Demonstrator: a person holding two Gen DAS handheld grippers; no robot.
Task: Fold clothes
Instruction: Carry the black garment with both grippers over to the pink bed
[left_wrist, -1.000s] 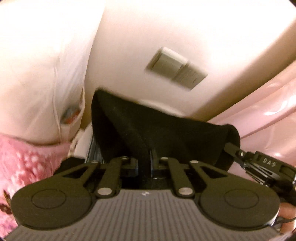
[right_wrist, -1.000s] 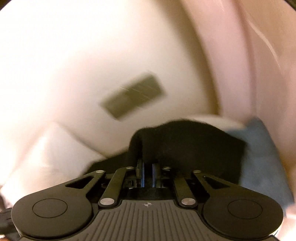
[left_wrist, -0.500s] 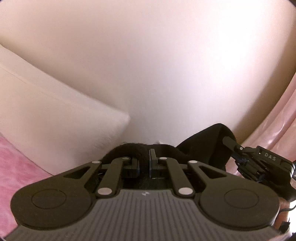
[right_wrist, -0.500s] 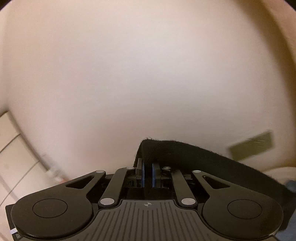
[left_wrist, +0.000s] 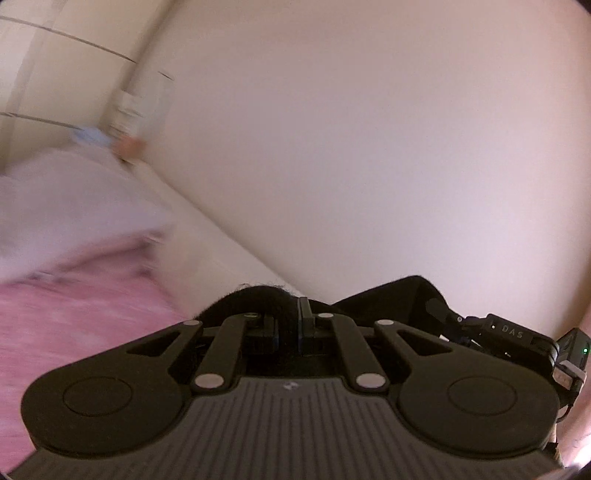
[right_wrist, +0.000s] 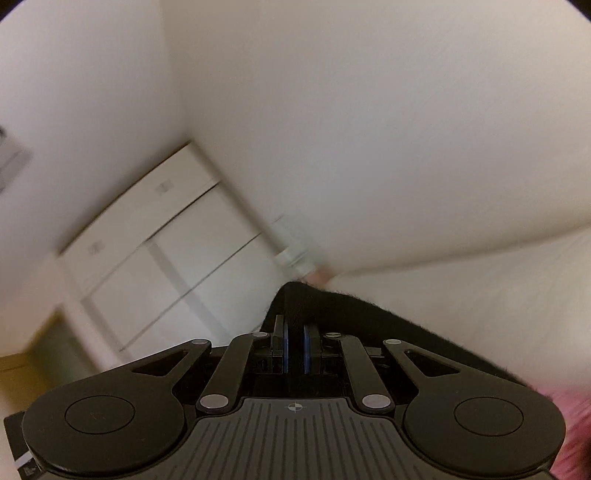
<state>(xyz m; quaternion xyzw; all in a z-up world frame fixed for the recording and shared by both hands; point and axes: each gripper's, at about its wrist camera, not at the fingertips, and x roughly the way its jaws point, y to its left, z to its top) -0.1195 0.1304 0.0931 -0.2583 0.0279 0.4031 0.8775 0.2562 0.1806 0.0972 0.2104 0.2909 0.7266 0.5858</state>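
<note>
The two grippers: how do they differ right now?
The left gripper has plain black pads, while the right gripper shows blue pads. Behind the left gripper lie a pink bedspread and a wall; behind the right gripper stands a white wardrobe. The left view catches the right gripper at its edge; the right view shows no left gripper. Both are shut on the same black garment.

A plain pale wall (left_wrist: 369, 147) fills most of both views. White cupboard doors (right_wrist: 177, 258) stand in the room's corner, blurred. A pink bedspread (left_wrist: 74, 314) covers the bed, with a white pillow (left_wrist: 66, 199) at its far edge by the wall.
</note>
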